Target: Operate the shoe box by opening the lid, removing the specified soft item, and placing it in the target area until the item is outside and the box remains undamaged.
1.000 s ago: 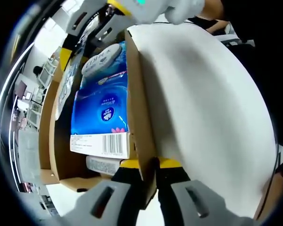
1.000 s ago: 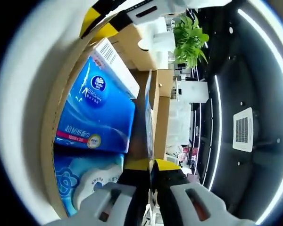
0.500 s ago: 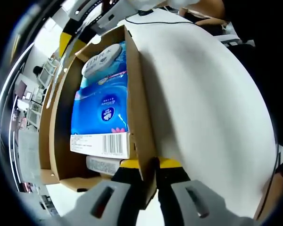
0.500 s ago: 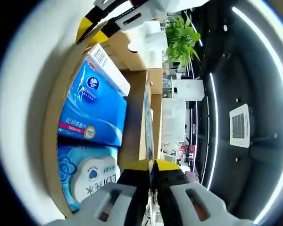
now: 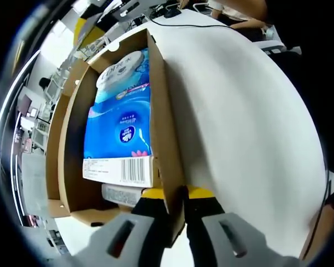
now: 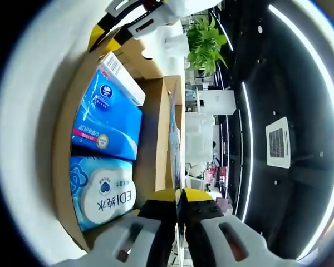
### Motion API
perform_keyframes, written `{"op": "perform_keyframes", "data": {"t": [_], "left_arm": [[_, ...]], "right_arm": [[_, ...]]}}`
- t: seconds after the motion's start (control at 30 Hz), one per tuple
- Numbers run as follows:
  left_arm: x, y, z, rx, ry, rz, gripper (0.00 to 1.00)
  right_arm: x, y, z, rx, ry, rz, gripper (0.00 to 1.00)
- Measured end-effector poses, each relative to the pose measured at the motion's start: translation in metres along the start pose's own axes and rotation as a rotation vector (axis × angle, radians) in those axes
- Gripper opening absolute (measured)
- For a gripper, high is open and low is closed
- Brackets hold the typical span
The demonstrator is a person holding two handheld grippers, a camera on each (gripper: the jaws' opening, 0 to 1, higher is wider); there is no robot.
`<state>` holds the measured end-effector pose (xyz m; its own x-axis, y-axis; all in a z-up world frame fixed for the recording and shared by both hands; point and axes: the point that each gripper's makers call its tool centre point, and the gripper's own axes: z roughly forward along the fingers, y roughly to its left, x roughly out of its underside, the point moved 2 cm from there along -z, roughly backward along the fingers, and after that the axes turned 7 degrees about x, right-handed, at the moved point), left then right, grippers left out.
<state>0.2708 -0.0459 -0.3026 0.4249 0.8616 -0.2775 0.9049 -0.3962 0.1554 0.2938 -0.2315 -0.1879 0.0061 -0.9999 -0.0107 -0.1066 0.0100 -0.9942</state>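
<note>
Left gripper view has the shoe box [image 5: 114, 139] straight ahead of the left gripper [image 5: 175, 196], lid off its top and the inside open to sight. A blue tissue pack [image 5: 121, 139] lies in the box just beyond the jaws, with a pale wipes pack [image 5: 119, 65] past it at the far end. The left gripper is closed tight on the box's near side wall, which runs up between its two jaws. To that gripper's right spreads the bare white surface [image 5: 245, 122].

Right gripper view shows the right gripper [image 6: 177, 196] pinched shut on the thin edge of the lid [image 6: 173, 133], which stands nearly edge-on ahead of it. The box interior lies to its left, tissue pack [image 6: 107, 119] farther off, wipes pack [image 6: 103, 189] nearer. The left gripper [image 6: 136, 19] shows at the far end of the box.

Judging by this, the opening step is nearly finished. Next, one gripper must let go and reach in for the soft item, taking it gently so the cardboard wall is not bent.

Compared with a second ago, the right gripper has swung the lid wider, so more of the wipes pack is uncovered, and it has drawn away from the box's far end in the left gripper view.
</note>
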Motion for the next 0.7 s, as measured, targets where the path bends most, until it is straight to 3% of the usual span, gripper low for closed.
{"op": "perform_keyframes", "data": {"t": [0.7], "left_arm": [[-0.002,-0.003,0.0,-0.004,0.006,-0.003,0.08]], "right_arm": [[0.034,-0.011,-0.019,0.034,0.061,0.035,0.01]]}}
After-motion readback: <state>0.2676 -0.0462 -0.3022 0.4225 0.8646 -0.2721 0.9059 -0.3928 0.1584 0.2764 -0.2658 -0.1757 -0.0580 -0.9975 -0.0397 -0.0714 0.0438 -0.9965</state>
